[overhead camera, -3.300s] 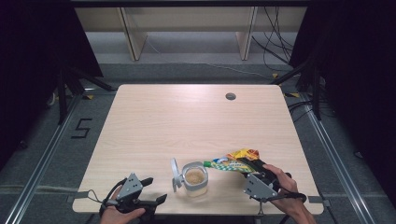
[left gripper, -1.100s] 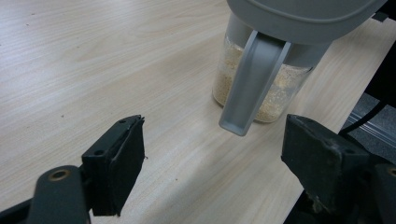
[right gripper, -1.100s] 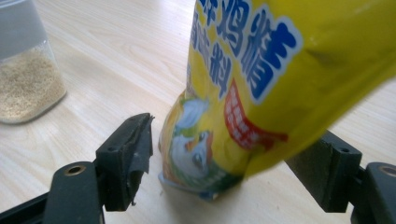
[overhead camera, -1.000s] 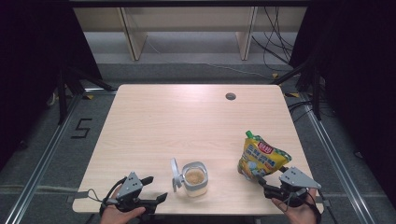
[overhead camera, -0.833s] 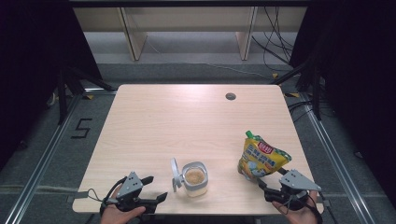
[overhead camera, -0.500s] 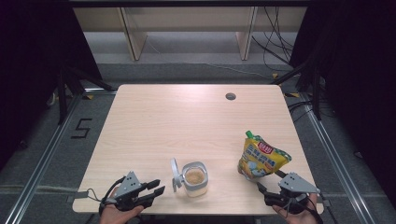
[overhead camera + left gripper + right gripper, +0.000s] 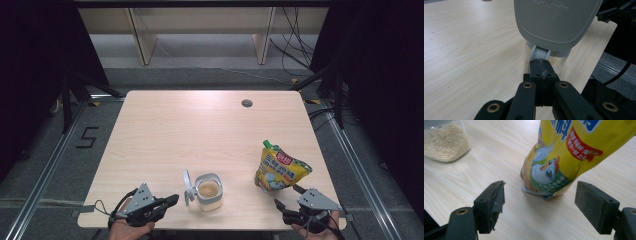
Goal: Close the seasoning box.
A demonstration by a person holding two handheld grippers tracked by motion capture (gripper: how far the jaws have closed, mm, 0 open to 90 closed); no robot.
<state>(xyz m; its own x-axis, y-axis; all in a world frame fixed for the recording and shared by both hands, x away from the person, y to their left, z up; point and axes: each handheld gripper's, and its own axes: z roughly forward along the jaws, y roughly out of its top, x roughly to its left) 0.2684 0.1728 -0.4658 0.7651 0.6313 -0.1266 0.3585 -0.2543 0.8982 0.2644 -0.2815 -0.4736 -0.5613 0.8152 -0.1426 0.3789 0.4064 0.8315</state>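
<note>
A clear jar (image 7: 209, 191) of pale granules stands near the table's front edge, its grey lid (image 7: 186, 180) flipped up on the left. In the left gripper view the lid (image 7: 556, 20) and jar (image 7: 560, 62) rise just beyond my left gripper (image 7: 541, 62). Its jaws have just been closing and are shut with nothing between them. My left gripper (image 7: 172, 200) points at the jar from the left. A yellow pouch (image 7: 280, 170) stands upright at the right. My right gripper (image 7: 286, 196) is open just in front of it, and the pouch (image 7: 574, 145) stands beyond its spread jaws (image 7: 540, 195).
The wooden table (image 7: 200, 130) has a round cable hole (image 7: 246, 103) at the back right. Both hands sit at its front edge. The jar (image 7: 444, 142) also appears at the upper left of the right gripper view. Dark frames and cables surround the table.
The left jaws have closed together. The pouch, tipped over the jar in the right gripper at first, now stands upright on its own, and the right gripper has drawn back a little.
</note>
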